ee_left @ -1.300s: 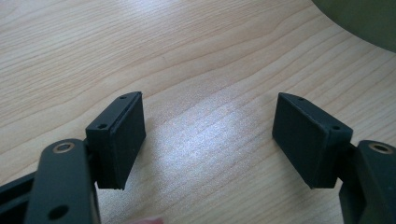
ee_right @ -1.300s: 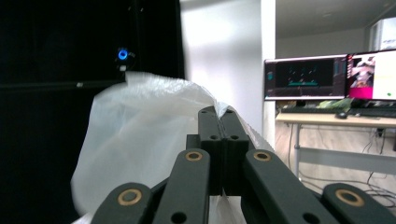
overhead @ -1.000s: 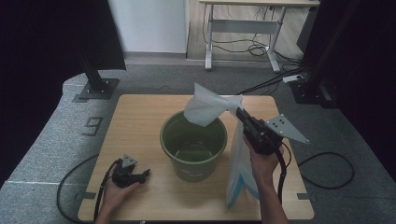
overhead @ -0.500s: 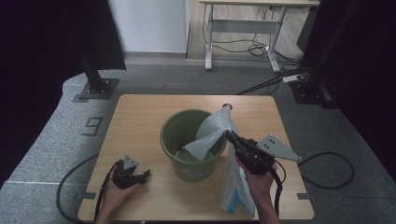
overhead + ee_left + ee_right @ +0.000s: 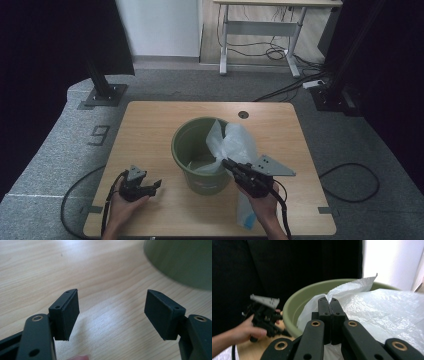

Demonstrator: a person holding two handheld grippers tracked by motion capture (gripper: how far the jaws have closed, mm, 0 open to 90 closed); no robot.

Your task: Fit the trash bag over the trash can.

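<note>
the light wooden rectangular table (image 5: 150,125) is the biggest thing here, with a grey carpeted floor (image 5: 60,145) all round it and a small round cable hole (image 5: 243,114) near its far edge. plenty of bare wood on the left half and along the far side, so lots of room to move there; the right front corner is tighter.

the round olive green plastic bucket (image 5: 187,142) stands upright about mid-table, a bit toward the near edge, rim facing up.

the thin white crinkly plastic bag (image 5: 235,142) is draped over the bucket's right rim, part hanging inside, part bunched above the rim. in the right gripper view its torn-looking edge sticks up just past the rim.

a flat white and blue packet (image 5: 245,215) lies on the table near the front edge, partly under the right hand.

the right claw (image 5: 226,162) is clamped on a fold of the bag, jaws pressed together right at the bucket's rim.

the left claw (image 5: 156,186) sits low on the table left of the bucket, well apart from it, jaws spread wide with only bare wood between them.
</note>
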